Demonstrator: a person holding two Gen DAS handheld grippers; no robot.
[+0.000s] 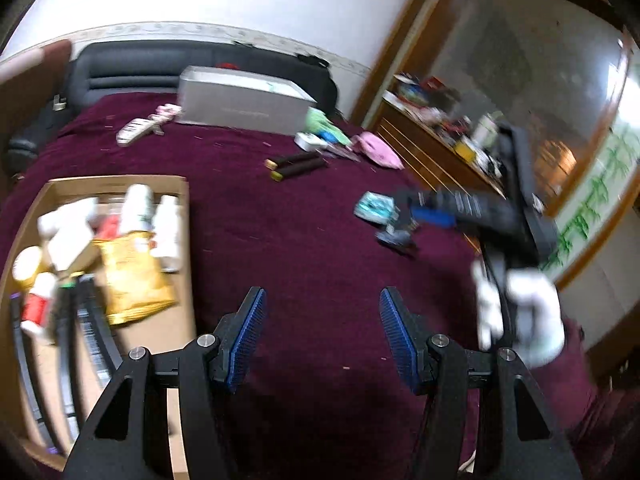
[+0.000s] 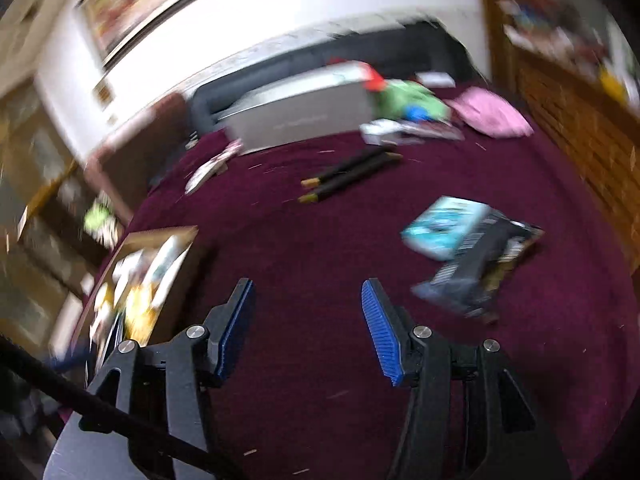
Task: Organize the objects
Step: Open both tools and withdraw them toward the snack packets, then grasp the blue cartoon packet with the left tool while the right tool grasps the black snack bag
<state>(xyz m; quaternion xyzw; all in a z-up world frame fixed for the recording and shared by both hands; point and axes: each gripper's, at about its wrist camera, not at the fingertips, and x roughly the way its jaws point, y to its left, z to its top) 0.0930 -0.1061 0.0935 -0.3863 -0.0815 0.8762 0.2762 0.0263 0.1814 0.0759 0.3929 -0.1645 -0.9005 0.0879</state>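
Looking along my left claw (image 1: 322, 336), I see its blue pads spread apart with nothing between them, hanging over the maroon bed (image 1: 280, 216). The right claw (image 2: 308, 328) is spread and empty too, over the same cover.

A cardboard box (image 1: 182, 216) sits on the bed at the left, holding white bottles (image 1: 138, 208), a gold pouch (image 1: 132, 276) and a red-and-white tube (image 1: 36, 304). Two black sticks (image 2: 348, 174) with gold ends lie side by side near the middle of the bed. A teal packet (image 2: 440, 228) lies to the right, touching a dark packet (image 2: 476, 268); both are blurred. Farther back stand a grey box (image 1: 244, 104), a green cloth (image 2: 412, 98) and a pink cloth (image 2: 492, 114). In the left view, a white-gloved hand (image 1: 520, 316) grips the other rig at the right.
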